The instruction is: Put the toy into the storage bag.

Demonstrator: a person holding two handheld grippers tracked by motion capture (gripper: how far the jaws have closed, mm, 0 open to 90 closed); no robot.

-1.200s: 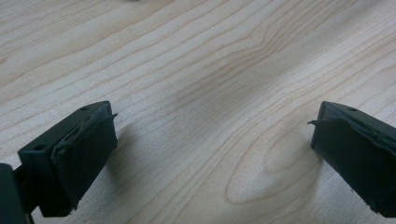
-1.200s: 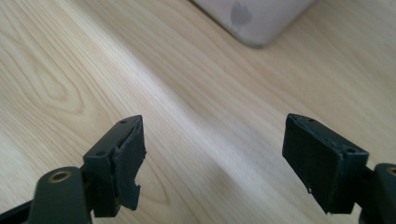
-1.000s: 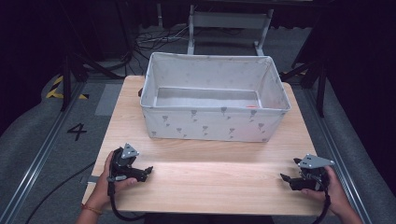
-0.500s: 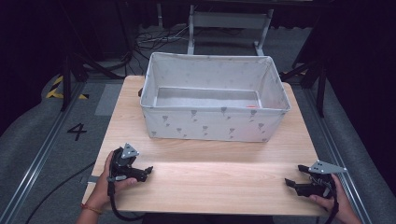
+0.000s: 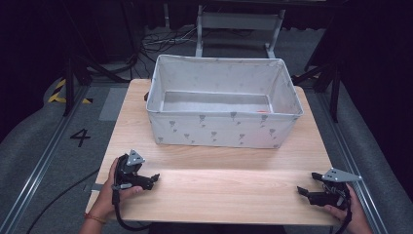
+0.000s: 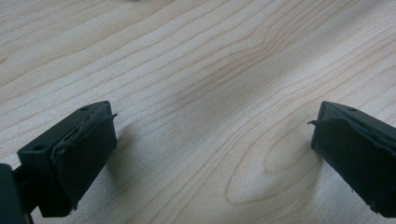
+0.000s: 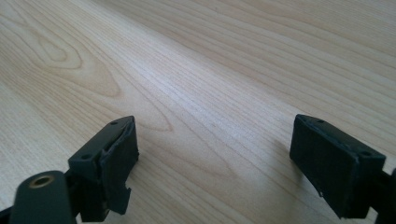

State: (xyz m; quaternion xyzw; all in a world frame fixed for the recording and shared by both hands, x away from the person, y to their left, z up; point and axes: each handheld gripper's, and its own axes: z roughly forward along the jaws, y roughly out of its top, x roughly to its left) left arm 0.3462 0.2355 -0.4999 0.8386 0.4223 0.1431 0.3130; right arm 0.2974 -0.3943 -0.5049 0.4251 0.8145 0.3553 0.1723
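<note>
Fabric storage bin (image 5: 221, 129), white with small grey printed motifs, stands on the far half of the wooden worktop (image 5: 229, 187), at about 12 o'clock from the person's seat, its open top showing a bare pale floor with a tiny red mark near its right end. Both grippers sit well apart from it on the near half of the worktop.

At about 8 o'clock, the left gripper (image 5: 155, 177) is held in the person's left hand (image 5: 113, 187), pointing toward 3 o'clock along the boards, a grey three-cornered plate on top and a cable trailing off the near edge. In the left gripper view its jaws are spread wide over bare wood grain, gripping nothing.

At about 4 o'clock, the right gripper (image 5: 301, 190) is held in the right hand (image 5: 348, 209), pointing toward 9 o'clock. In the right gripper view its jaws also stand wide apart, low over the bare worktop.

Beyond the worktop lie grey floor, cables and a metal frame (image 5: 238, 22).
</note>
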